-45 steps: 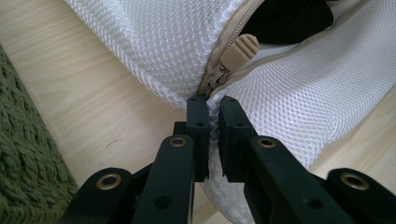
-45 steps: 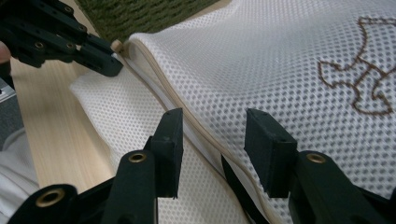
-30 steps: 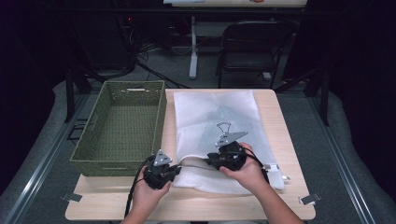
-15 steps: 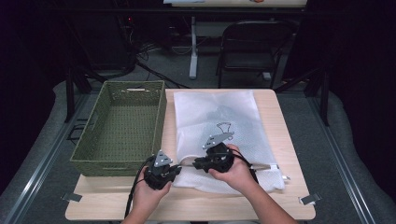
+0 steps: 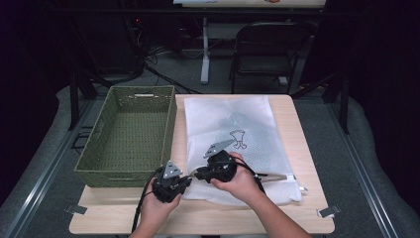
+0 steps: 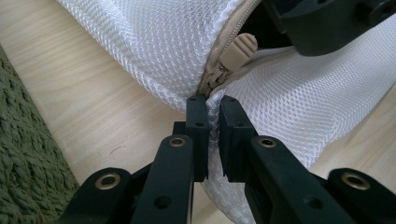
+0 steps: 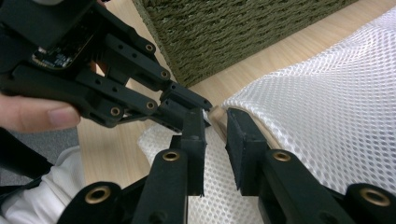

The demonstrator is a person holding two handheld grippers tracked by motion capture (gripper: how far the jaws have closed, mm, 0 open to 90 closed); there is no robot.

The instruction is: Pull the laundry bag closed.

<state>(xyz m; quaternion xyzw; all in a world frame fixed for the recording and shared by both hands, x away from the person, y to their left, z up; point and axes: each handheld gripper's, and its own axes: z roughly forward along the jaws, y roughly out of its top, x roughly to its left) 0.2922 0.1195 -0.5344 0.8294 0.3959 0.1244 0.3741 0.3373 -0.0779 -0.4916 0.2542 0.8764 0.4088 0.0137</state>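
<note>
My left gripper (image 6: 213,135) pinched the corner of the white mesh bag (image 5: 233,124), just below its tan zipper pull (image 6: 237,51). My right gripper (image 7: 215,140) had its jaws a little apart around the zipper edge. The bag lay just beside the green basket (image 5: 129,134). Something dark inside the bag was blurry.

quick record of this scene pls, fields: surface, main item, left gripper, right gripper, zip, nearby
surface: wooden table
main item: white mesh bag, lying flat, something dark inside
left gripper: shut on the bag's corner, at the zip's end
right gripper: fingers astride the bag's zip edge, gap between them, close to the left gripper
zip pull: beige, just beyond the left fingers
nearby: green woven basket left of the bag
</note>
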